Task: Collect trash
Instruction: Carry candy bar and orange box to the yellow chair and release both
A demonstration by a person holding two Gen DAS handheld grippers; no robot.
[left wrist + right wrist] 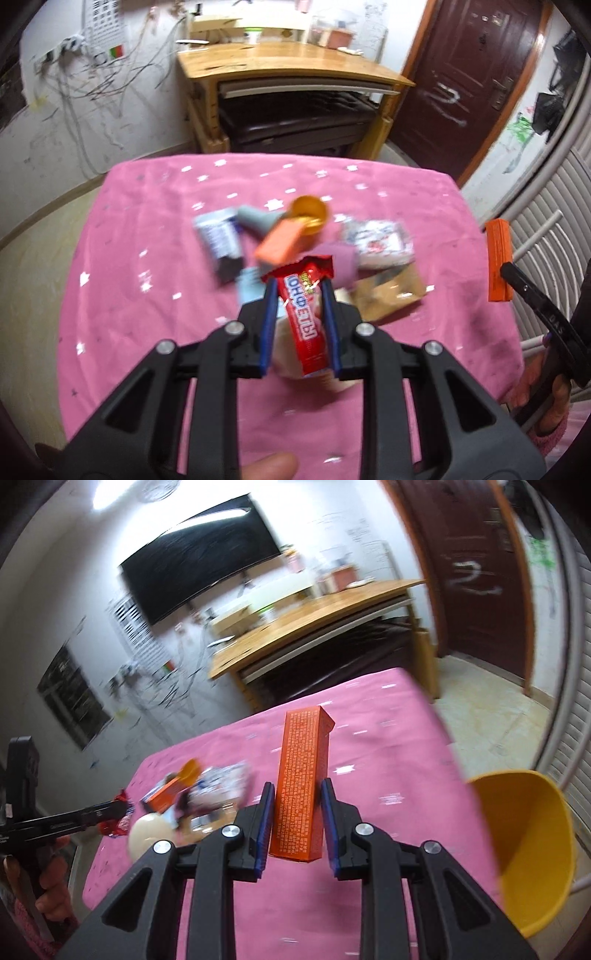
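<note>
Left gripper pinching a red candy wrapper, lengthwise between the blue pads, lifted above the pink tablecloth and the blurred trash heap. Right gripper clamped on a tall orange box, held upright between the jaws with its top well past the fingertips. Yellow bin just beside the table's right edge, near that box.

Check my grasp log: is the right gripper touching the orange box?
Touching: the right wrist view shows the right gripper with both pads pressed against the orange box.
</note>
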